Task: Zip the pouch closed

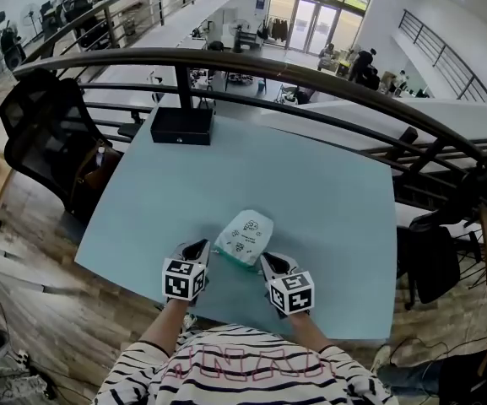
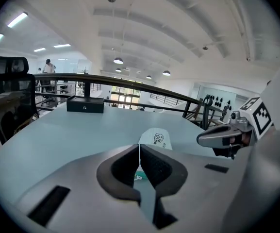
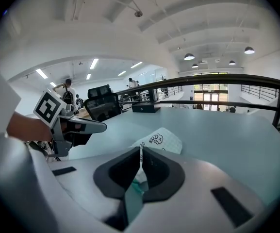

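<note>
A small white pouch [image 1: 245, 234] with printed cartoon figures and a green near edge lies on the pale blue table [image 1: 319, 184], close to its front edge. My left gripper [image 1: 199, 249] hovers just left of the pouch's near end, jaws shut, with nothing visibly pinched. My right gripper [image 1: 268, 262] hangs just right of that end, also shut. In the left gripper view the pouch [image 2: 157, 138] shows beyond the closed jaws [image 2: 140, 147], a green bit below them. The right gripper view shows the pouch [image 3: 161, 140] the same way past its jaws [image 3: 140, 149].
A black box [image 1: 181, 125] stands at the table's far left edge. A black mesh chair [image 1: 45, 133] stands left of the table. A dark curved railing [image 1: 311, 78] runs behind the table, and another chair [image 1: 433, 260] stands at the right.
</note>
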Tool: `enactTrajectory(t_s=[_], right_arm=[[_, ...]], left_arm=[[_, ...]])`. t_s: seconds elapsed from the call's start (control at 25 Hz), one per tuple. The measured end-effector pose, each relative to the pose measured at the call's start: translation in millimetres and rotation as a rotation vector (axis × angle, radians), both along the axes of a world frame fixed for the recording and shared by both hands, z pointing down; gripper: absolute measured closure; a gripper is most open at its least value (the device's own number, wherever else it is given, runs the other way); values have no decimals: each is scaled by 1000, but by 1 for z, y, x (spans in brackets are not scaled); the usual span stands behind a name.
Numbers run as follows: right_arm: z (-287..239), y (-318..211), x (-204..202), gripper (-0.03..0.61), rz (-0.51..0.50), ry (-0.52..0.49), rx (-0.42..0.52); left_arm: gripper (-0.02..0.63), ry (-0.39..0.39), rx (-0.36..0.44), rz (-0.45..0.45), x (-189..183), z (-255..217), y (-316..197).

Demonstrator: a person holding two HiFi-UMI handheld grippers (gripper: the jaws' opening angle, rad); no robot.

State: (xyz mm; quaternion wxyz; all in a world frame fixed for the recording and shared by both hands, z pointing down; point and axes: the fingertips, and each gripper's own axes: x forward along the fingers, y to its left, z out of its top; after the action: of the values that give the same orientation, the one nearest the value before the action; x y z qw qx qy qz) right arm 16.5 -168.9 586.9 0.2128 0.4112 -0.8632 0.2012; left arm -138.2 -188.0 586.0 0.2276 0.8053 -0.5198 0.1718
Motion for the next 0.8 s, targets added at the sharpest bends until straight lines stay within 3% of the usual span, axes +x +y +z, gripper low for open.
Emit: enactTrajectory(t_s=[0.36,0.8], right_arm=[[-31,8,-27,548,-125,-66,65],[-47,22,-41,549,-218,-139,85]], left_arm=[[588,9,115,-63,-6,-47,19],[588,21,163,-132,-9,-63,55]])
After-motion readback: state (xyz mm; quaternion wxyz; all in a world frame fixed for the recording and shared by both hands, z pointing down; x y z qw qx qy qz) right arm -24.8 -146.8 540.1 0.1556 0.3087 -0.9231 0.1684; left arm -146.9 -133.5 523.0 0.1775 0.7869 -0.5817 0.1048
